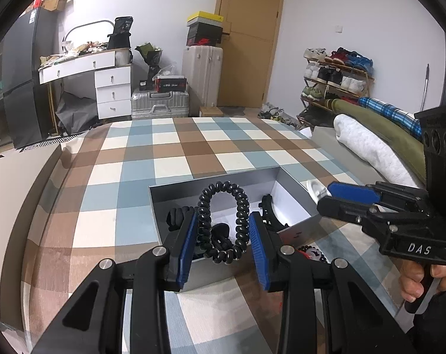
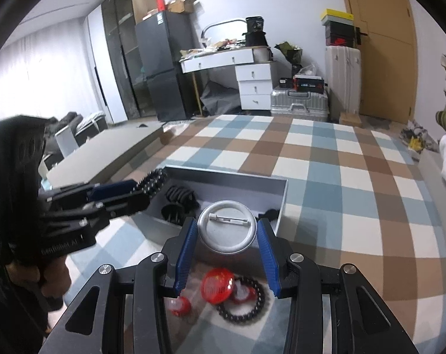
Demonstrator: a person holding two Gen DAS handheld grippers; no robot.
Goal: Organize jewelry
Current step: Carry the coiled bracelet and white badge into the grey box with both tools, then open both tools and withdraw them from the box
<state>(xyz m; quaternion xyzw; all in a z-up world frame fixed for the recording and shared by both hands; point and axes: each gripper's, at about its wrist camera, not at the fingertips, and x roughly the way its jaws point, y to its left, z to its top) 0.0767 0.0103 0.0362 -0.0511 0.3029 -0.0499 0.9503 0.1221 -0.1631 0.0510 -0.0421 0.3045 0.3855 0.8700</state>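
Left gripper [image 1: 223, 236] clamped on black coiled band [image 1: 223, 221], loop upright, long axis running away from the pads, held directly above grey box [image 1: 214, 183]. Right gripper [image 2: 227, 237] clamped on round pin badge [image 2: 227, 227] by its rim, pin side up, over the near box wall. Inside box: more black pieces. Left on checked cloth [image 2: 341, 177], just short of the box: red badges [image 2: 218, 284], black bead bracelet [image 2: 243, 306]. Drop path straight down, unobstructed; grippers close, side by side

My left tongs [image 1: 223, 233] angle downward, blue pads pinching a black coiled band [image 1: 223, 221]. My right tongs [image 2: 227, 233] tilt down too, clamped on a round pin badge [image 2: 227, 230].
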